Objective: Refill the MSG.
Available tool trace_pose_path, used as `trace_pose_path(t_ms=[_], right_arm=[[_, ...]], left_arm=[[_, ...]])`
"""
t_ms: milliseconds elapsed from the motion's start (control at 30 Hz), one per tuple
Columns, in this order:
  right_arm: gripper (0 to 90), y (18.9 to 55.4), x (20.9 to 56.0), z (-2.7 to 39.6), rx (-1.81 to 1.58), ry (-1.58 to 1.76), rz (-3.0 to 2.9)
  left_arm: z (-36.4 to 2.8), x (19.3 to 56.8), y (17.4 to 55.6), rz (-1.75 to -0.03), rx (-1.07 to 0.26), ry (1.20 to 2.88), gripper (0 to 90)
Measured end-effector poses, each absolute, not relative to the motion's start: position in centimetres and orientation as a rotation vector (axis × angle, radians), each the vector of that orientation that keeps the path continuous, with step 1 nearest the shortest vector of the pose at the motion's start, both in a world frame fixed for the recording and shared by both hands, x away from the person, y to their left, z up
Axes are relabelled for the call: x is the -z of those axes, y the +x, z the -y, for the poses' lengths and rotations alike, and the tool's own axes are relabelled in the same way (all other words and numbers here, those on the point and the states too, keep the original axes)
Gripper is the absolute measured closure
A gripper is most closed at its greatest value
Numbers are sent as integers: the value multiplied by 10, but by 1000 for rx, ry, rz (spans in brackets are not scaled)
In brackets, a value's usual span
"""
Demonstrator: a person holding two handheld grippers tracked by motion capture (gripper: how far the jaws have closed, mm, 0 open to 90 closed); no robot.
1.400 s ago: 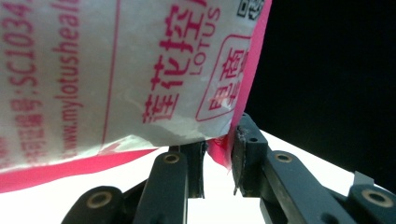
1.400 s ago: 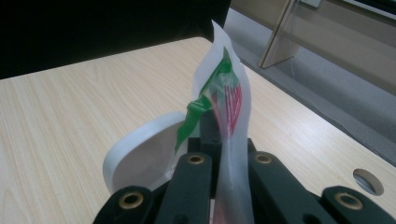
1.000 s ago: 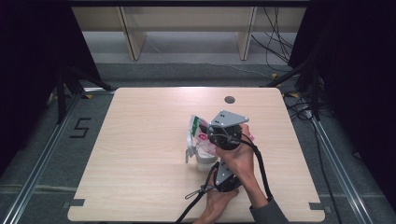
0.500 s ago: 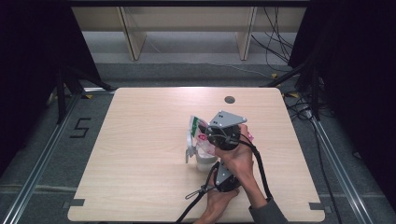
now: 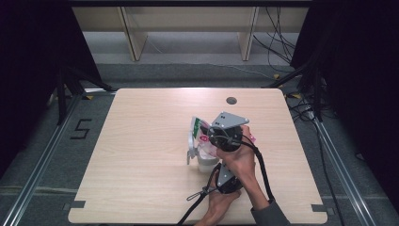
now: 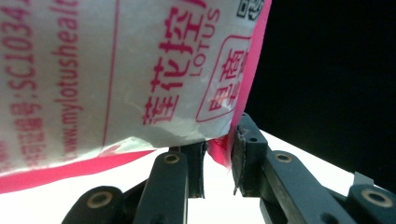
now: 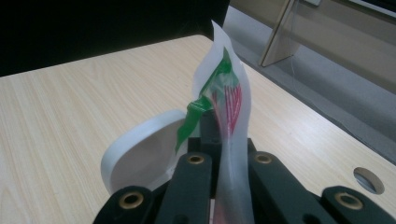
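Plastic packet (image 5: 200, 136) hangs unmoved over the table's (image 5: 141, 155) middle, left hand-held gripper (image 6: 218, 161) pinching its pink edge, right hand-held gripper (image 7: 223, 154) clamped on its film. Nothing shifted, so the work looks paused over the white bowl (image 7: 140, 158).

A lab-like recording booth: a pale wood-grain table (image 5: 141, 155) stands on grey carpet between black curtains (image 5: 33, 47); aluminium floor rails (image 5: 42, 160) flank it; loose black cables (image 5: 282, 42) trail behind; a number marks the floor.
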State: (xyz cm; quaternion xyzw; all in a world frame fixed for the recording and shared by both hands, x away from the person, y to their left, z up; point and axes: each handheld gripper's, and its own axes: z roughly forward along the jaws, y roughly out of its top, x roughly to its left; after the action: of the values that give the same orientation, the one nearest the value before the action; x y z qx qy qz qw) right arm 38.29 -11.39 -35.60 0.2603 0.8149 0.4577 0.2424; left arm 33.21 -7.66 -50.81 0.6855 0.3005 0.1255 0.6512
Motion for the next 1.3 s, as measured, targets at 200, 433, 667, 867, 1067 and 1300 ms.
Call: trace_pose_path(t_ms=[200, 433, 667, 867, 1067, 1300], right_arm=[[900, 385, 355, 116, -1248, 679, -2237], [900, 384, 355, 116, -1258, 698, -2231], [900, 384, 355, 116, -1269, 707, -2219], [900, 384, 355, 116, -1257, 696, -2218], [900, 384, 356, 114, -1252, 696, -2223], [900, 383, 356, 114, -1252, 697, -2225]], left_arm=[[77, 509, 333, -686, -287, 1552, 761], [77, 509, 333, -687, -287, 1552, 761], [77, 509, 333, -688, -286, 1551, 761], [77, 509, 333, -690, -284, 1548, 761], [77, 509, 333, -691, -283, 1549, 760], [77, 509, 333, -693, -276, 1548, 761]])
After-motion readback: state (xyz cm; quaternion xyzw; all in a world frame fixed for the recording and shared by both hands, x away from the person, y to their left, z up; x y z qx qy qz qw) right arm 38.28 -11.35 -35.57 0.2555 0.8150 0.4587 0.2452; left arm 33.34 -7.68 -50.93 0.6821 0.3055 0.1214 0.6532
